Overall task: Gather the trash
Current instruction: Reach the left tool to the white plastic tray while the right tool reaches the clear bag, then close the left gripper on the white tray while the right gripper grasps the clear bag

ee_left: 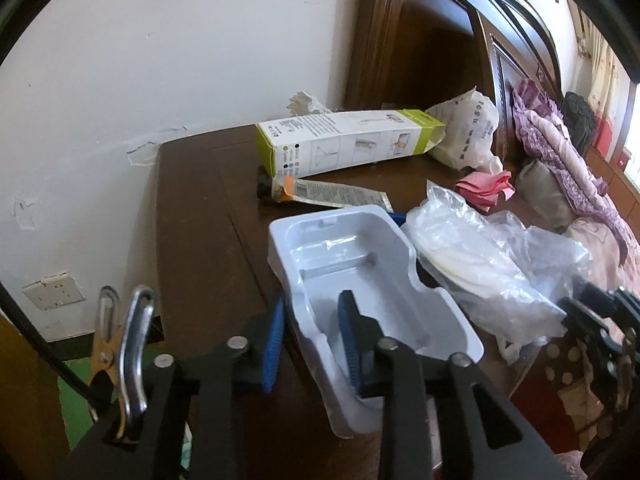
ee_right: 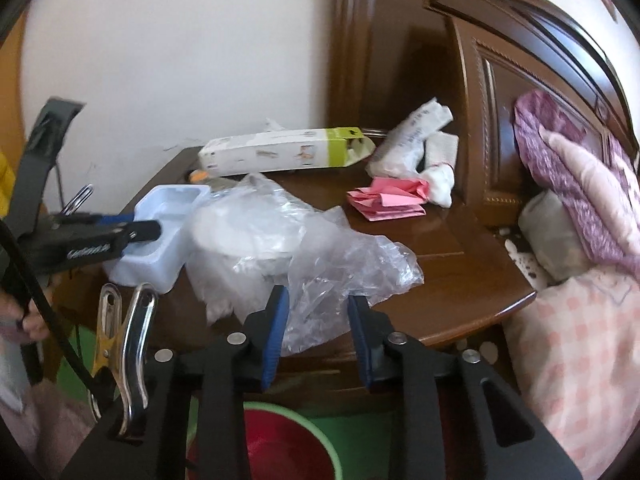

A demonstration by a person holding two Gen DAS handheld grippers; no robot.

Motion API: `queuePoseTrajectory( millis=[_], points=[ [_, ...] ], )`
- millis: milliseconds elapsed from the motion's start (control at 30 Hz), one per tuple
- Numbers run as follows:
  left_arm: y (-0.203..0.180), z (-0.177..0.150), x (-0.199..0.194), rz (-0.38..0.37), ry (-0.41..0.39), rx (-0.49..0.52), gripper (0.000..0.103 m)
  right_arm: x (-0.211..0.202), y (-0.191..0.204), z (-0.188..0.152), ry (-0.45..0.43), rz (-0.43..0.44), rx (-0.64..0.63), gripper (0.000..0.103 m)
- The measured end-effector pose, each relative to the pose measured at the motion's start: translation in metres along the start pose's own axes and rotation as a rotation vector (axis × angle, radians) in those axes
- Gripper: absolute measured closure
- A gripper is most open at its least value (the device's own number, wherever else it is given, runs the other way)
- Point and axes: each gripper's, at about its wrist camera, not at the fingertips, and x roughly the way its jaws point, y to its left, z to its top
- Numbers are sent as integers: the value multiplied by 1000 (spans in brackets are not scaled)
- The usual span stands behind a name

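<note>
The left gripper (ee_left: 312, 344) straddles the near-left wall of a white plastic tray (ee_left: 360, 264): one blue pad is outside the wall, the other inside the tray's hollow. The jaws are narrowed around that wall, but whether the pads actually press on it cannot be told from either view. In the right wrist view the left gripper (ee_right: 154, 232) comes in from the left, its tip inside the tray (ee_right: 160, 240), which sits at the desk's near-left corner.

The right gripper (ee_right: 316, 332) is partly open, with the front edge of a crumpled clear bag (ee_right: 320, 248) hanging between its blue pads. The left pad looks to be touching the plastic; the right pad stands just beside it, so no firm grip shows. The bag lies just right of the tray on the brown desk (ee_right: 460, 280) and spills over its front edge.

Beyond the tray, a flattened tube (ee_left: 324, 194) with a black cap lies across the desk, and behind it a long white and green box (ee_left: 348, 140) lies on its side. To the right of the box sits a crumpled white wrapper (ee_right: 416, 148), with folded pink paper (ee_right: 384, 200) in front of it. A dark wooden headboard (ee_right: 500, 100) rises behind the desk, and a bed with pink and purple bedding (ee_right: 568, 200) lies to the right. Below the desk's front edge is a red bin (ee_right: 276, 444) with a green rim.
</note>
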Motion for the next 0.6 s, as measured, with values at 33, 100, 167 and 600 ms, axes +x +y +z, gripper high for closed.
queuePoseTrajectory(
  millis=[33, 100, 167, 600],
  points=[
    [0, 0, 0, -6, -3, -2, 69, -3, 2, 0, -3, -5, -12, 58],
    [-2, -1, 0, -3, -9, 5, 66, -10, 3, 3, -14, -13, -30, 42],
    [-6, -2, 1, 6, -15, 25, 61, -17, 3, 7, -44, -19, -36, 33],
    [-11, -4, 4, -18, -47, 40, 42, 21, -33, 30, 19, -13, 106, 26]
  ],
)
